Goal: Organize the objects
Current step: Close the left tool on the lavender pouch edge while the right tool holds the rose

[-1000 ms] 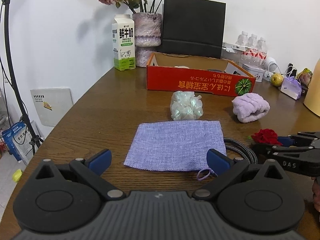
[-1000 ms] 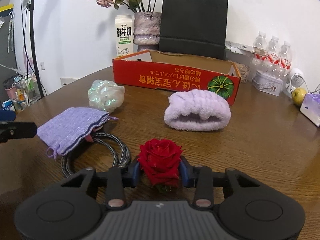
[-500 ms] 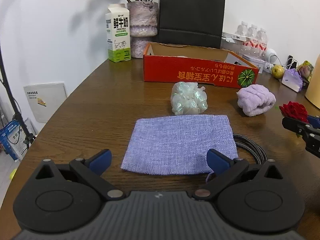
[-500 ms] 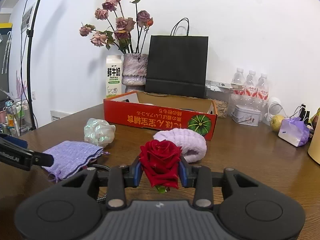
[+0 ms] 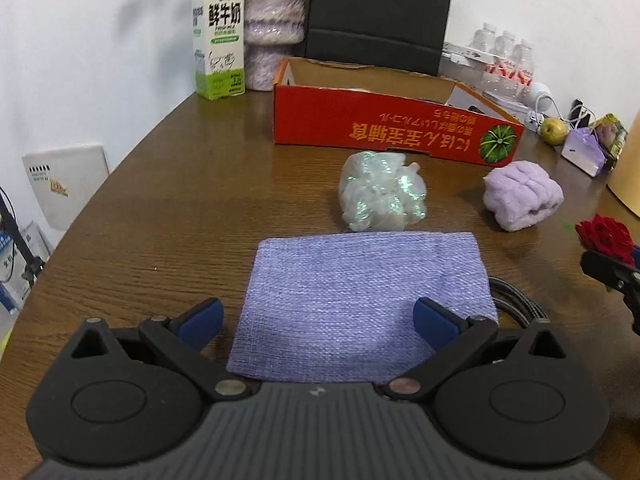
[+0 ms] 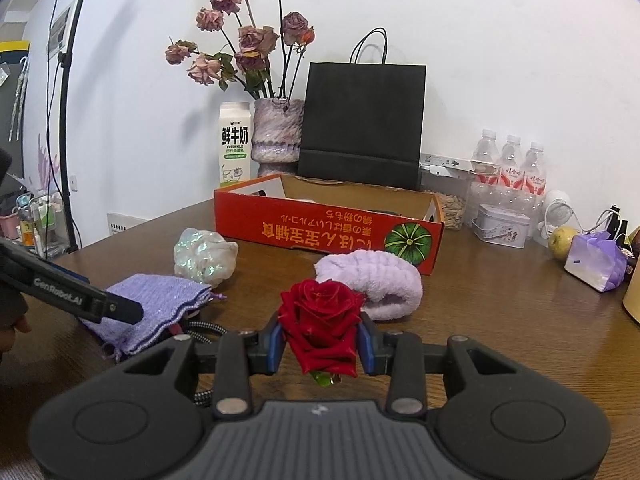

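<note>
My right gripper is shut on a red rose and holds it above the table, in front of the purple fluffy roll. The rose also shows at the right edge of the left wrist view. My left gripper is open and empty, its fingers over the near end of the flat purple pouch. An iridescent white bundle lies beyond the pouch. The red cardboard box stands open behind it. The pouch covers part of a braided cable.
A milk carton, a fuzzy vase with dried roses and a black paper bag stand at the back wall. Water bottles, a tin, a fruit and a purple packet sit at the right.
My right gripper has lifted the rose off the table and raised it. My left gripper has moved forward over the pouch's near end and stays open.
</note>
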Demonstrator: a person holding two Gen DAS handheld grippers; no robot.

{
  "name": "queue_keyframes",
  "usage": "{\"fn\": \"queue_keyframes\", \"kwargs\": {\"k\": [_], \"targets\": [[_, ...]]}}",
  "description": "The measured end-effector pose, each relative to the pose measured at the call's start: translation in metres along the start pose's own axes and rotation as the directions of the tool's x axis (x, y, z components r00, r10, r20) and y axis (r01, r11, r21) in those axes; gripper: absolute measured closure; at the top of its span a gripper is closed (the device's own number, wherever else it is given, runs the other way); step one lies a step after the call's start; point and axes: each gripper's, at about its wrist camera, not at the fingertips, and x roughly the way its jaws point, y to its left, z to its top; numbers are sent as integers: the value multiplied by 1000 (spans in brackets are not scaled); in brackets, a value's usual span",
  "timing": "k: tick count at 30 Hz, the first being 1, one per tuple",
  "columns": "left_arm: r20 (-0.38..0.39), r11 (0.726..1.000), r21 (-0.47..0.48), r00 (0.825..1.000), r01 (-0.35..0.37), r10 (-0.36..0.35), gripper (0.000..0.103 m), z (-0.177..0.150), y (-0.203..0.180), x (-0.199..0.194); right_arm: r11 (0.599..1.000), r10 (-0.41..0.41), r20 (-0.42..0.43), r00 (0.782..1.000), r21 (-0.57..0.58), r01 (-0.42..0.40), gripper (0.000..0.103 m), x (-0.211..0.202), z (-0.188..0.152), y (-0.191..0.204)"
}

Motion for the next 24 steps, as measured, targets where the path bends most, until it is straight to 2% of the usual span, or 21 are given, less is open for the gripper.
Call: {"fn": "queue_keyframes", "kwargs": {"k": [7,12,16,24], "targets": [[2,999,5,1000,31,-31,0,1,4,7,1000,7,-3,1000,-10,-7,68,0,0,2],[17,998,70,1000,-7,6,0,-4,-5,11,1000,6,-2,1000,-11,-6,68,0,0,3],[18,997,79,1000,-10,8,0,-6,-8,10,1000,3,2,1000,-14,-3,68,-1,0,4],[52,995,96,999,-13,8,17,-13,-16,3,1000,-6,22,1000,-23,7,68,-5,1,6]]}}
